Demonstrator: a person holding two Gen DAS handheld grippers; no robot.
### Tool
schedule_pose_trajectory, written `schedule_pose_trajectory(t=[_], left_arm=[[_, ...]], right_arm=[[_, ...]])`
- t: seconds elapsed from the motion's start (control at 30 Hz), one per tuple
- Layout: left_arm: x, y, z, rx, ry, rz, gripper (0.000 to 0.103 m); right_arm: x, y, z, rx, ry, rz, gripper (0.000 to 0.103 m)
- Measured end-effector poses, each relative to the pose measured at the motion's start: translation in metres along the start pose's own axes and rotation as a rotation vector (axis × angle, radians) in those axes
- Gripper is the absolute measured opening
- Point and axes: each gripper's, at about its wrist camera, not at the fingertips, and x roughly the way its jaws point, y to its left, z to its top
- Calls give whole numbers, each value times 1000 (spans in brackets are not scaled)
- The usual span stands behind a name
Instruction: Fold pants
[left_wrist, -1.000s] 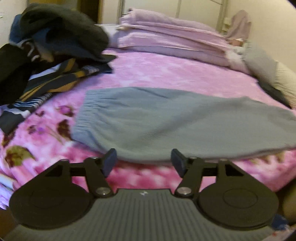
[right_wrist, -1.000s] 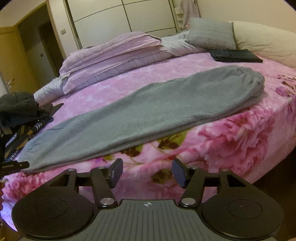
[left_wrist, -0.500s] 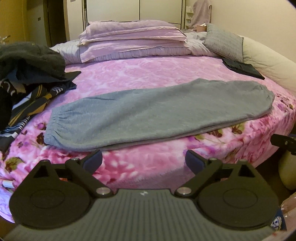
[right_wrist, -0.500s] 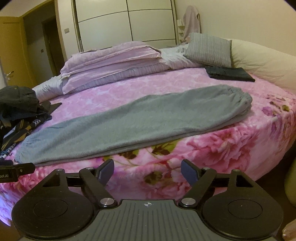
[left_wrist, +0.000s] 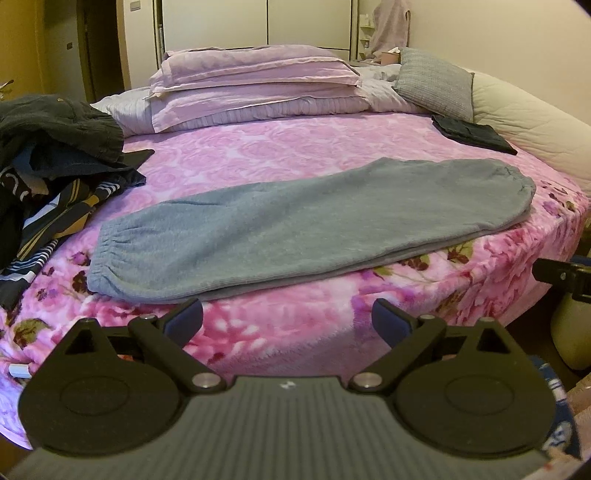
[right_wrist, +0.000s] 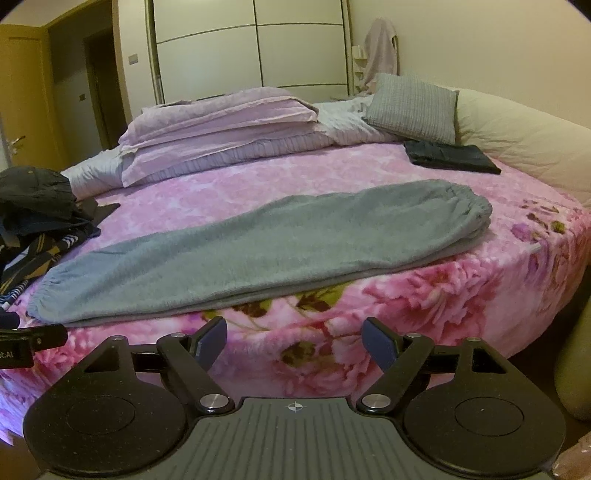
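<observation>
Grey sweatpants (left_wrist: 306, 221) (right_wrist: 266, 254) lie flat along the near edge of a pink floral bed, folded lengthwise leg over leg, cuffs at the left and waistband at the right. My left gripper (left_wrist: 287, 321) hovers open in front of the bed edge, below the cuff half, holding nothing. Over on the other side, the right gripper (right_wrist: 294, 341) is likewise open and empty, off the bed front below the pants' middle. Neither gripper touches the cloth.
A heap of dark and striped clothes (left_wrist: 48, 166) sits at the bed's left. A folded dark garment (right_wrist: 448, 157) lies at the far right near a grey cushion (right_wrist: 413, 107). Stacked lilac pillows (left_wrist: 255, 88) line the back. A pale bin (right_wrist: 576, 362) stands by the bed's right.
Both grippers have pulled back from the pants and opened wider. The left view swung from the cuff end to take in the whole garment.
</observation>
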Motion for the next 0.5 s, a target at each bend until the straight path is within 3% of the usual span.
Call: schedule_pose_trajectory(t=[0.27,0.4,0.5], left_arm=[[13,12,2,-37,18,-62,96],[37,42,-2,-169,65,-90,93],[56,82,-7,-335,79,-59,90]], right_arm=[[-3,-4,3,6,2,-17,78],[4,-11,7,14,18,-27,78],[12,-19,10,26,22,-24,78]])
